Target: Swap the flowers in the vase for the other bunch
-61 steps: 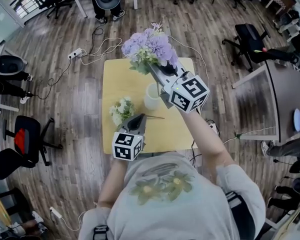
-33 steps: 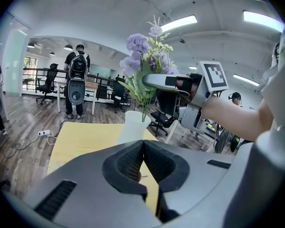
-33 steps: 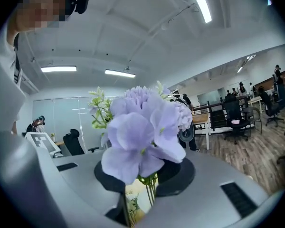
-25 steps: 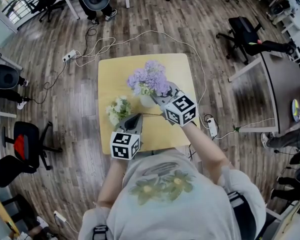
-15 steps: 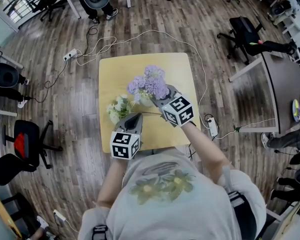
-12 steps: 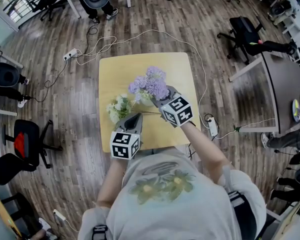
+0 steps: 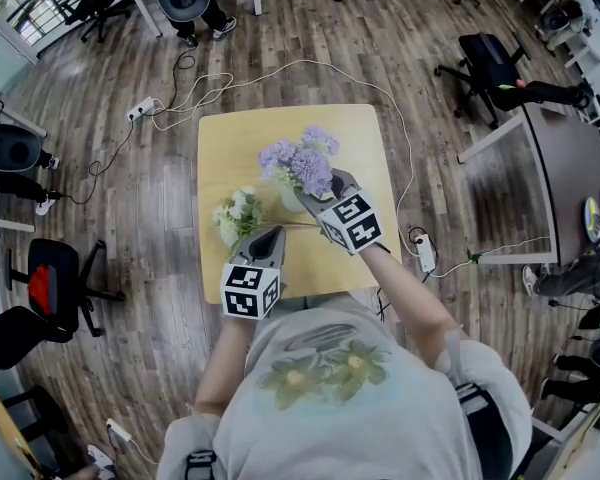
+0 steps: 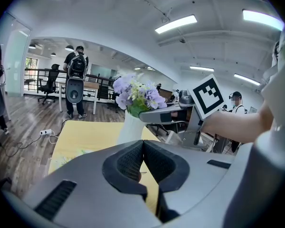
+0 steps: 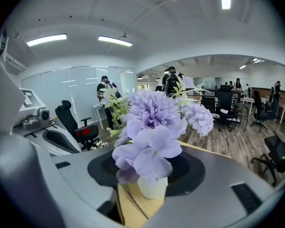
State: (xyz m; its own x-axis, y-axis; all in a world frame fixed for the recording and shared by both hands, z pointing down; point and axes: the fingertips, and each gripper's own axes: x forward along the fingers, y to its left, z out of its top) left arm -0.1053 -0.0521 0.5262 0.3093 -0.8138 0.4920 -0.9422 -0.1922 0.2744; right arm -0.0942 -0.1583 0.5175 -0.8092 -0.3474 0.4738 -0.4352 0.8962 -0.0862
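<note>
Overhead, purple flowers [image 7: 302,160] stand just ahead of the right claw [image 7: 305,196], white bunch [image 7: 234,218] discarded on the surface [image 7: 250,133] beside the left claw [image 7: 272,234]. Left gripper view: clenched, empty. Right gripper view: jaws have just been opening, freeing flowers into the vase [image 9: 153,186] between them

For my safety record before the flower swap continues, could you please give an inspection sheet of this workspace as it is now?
Surface: square yellow table on a wood floor.
Job's things: purple flowers stand in the white vase; white bunch lies on the table, left of the vase.
Clutter: nothing seen.
Grippers: right gripper has just been opening, its jaws apart round the vase; left gripper shut, near the white bunch's stem.
Cables: white cable loops on the floor beyond the table; power strip at left.
Surroundings: office chairs, a desk at right.
</note>
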